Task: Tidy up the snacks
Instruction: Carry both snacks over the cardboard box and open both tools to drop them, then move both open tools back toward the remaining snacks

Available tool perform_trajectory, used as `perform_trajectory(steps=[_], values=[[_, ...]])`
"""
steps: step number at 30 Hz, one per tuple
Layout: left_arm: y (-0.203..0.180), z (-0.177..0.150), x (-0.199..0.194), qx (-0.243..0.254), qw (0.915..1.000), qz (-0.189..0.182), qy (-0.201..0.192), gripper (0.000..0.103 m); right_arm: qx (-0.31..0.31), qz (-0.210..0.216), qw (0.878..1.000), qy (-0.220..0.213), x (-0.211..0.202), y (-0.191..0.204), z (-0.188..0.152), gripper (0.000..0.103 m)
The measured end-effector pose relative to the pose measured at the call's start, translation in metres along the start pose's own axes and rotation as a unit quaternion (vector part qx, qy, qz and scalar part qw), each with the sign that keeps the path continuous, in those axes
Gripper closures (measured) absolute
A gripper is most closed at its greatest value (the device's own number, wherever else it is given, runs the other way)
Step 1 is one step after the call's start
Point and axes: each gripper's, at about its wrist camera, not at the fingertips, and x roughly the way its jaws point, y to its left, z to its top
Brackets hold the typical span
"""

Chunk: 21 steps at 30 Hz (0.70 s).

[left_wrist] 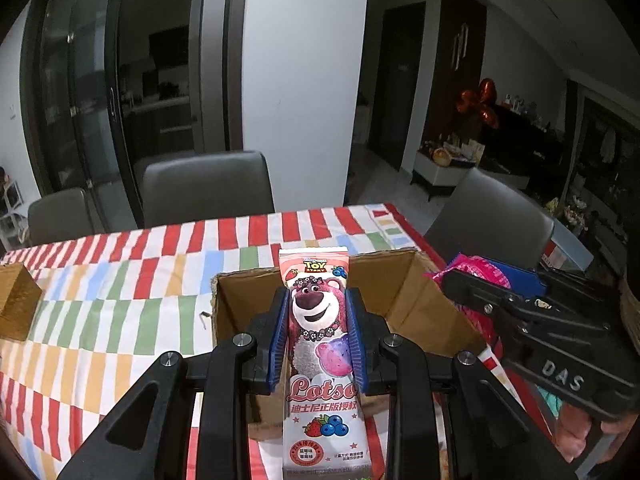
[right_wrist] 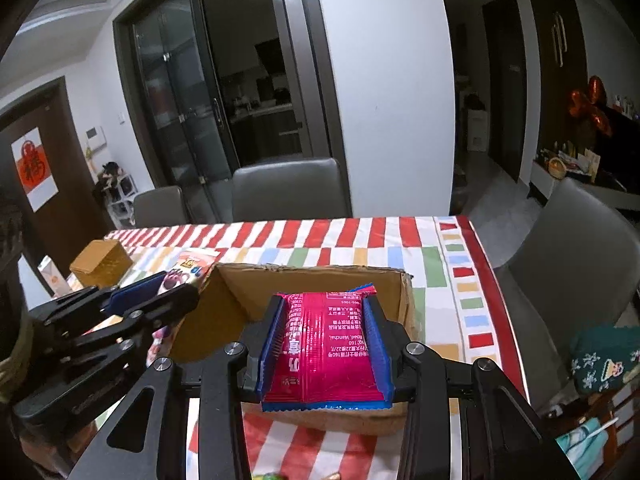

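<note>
Two snacks, one cardboard box (right_wrist: 312, 280). The left gripper (left_wrist: 318, 332) pinches the Lotso packet (left_wrist: 320, 344) between its fingers; the right gripper (right_wrist: 326, 344) pinches the red packet (right_wrist: 326, 336), box at 12 o'clock.

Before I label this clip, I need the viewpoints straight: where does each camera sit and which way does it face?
Left wrist: on the left hand-held gripper, facing forward and down over its Lotso snack bar into the cardboard box; its own fingers show, and the right hand-held gripper.
Right wrist: on the right hand-held gripper, over its red snack packet; its own fingers show.
Shared: box, striped tablecloth, grey chairs.
</note>
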Motion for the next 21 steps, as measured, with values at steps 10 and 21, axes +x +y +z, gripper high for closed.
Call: perform_trajectory(steps=[10, 21], values=[[0.006, 0.002, 0.010, -0.008, 0.9994, 0.032, 0.007, 0.048, -0.004, -0.022, 0.999, 0.031, 0.033, -0.003, 0.002, 0.050], [-0.013, -0.042, -0.055, 0.023, 0.9984, 0.049, -0.018, 0.036, -0.033, -0.043, 0.998, 0.006, -0.017, 0.003, -0.032, 0.044]])
